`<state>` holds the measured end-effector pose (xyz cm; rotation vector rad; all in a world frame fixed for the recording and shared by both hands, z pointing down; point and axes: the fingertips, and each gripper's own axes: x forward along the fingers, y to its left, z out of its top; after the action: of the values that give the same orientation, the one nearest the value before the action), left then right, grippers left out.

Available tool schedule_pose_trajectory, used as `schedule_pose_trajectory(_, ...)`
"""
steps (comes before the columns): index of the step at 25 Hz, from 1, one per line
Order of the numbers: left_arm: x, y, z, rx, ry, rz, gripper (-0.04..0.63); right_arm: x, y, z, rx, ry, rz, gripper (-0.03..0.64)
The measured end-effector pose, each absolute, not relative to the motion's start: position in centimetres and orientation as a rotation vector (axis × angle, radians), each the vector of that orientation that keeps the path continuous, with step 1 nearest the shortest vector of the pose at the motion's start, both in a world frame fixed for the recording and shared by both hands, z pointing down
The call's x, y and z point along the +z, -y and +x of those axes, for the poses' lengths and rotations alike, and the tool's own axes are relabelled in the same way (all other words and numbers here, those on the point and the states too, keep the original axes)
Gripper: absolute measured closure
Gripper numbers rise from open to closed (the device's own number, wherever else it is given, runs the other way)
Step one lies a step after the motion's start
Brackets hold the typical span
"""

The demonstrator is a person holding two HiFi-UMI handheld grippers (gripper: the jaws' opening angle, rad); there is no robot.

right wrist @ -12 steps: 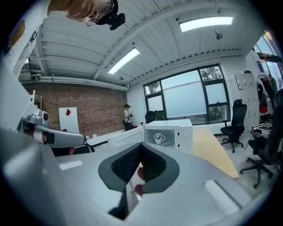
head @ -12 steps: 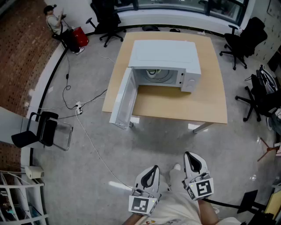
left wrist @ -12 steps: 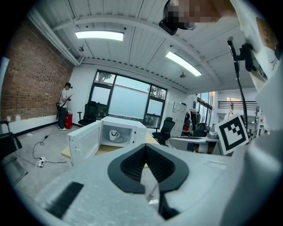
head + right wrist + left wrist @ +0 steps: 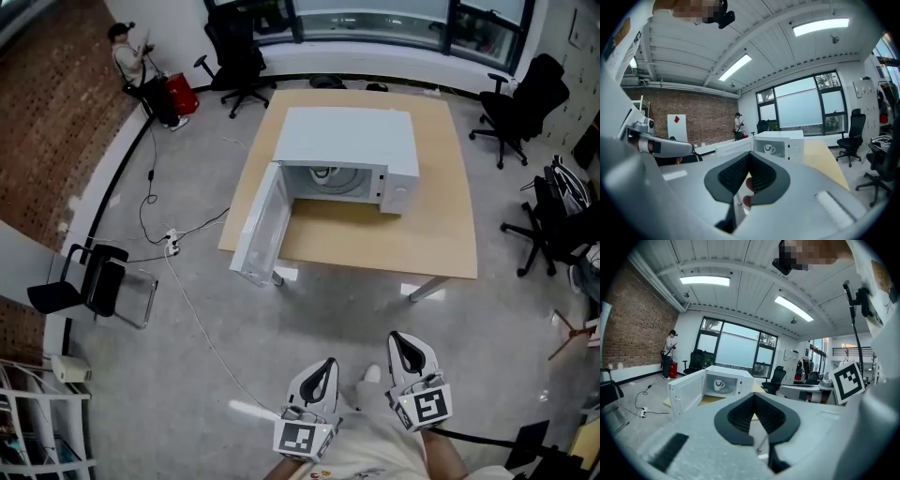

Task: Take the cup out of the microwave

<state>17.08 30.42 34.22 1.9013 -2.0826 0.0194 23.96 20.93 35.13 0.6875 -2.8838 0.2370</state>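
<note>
Walked in on this one. The white microwave point(image 4: 347, 141) sat on the wooden table point(image 4: 441, 234), toward the far left of the tabletop. Its front faced the edge nearest the person with the grippers. The door point(image 4: 261, 225) was swung wide open along the tabletop's left edge, and its free end poked out past the near-left corner.

The cup point(image 4: 718, 384), a white mug, stood upright inside the oven on the round plate. You could see it straight through the open front, with nothing touching it.

The person was standing on the floor well back from the table, both tools held low and close to the body, side by side. The left gripper point(image 4: 326, 364) had its jaws pressed together with nothing pinched. The right gripper point(image 4: 401, 339) looked the same to me, tips meeting and nothing caught in them. Both pointed roughly at the microwave and were nowhere near it. Each had a marker cube at the back.

Other stuff around: somebody standing in the far left corner point(image 4: 127, 52) by the brick wall, next to a red case point(image 4: 181, 94). There were black office chairs by the windows point(image 4: 234, 47) and on the right point(image 4: 520, 98). A cable point(image 4: 187, 300) snaked across the floor on the left, and a folding chair point(image 4: 94, 281) stood near it.
</note>
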Motion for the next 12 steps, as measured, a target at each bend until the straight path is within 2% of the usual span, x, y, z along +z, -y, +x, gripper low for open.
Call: schedule_pose_trajectory(12, 34.5, -27.8, 19.6, 0.002, 2.167, 1.8, 0.594, 35.8, -17.6, 26.9, 0.268, 2.92, 0.583, 0.611)
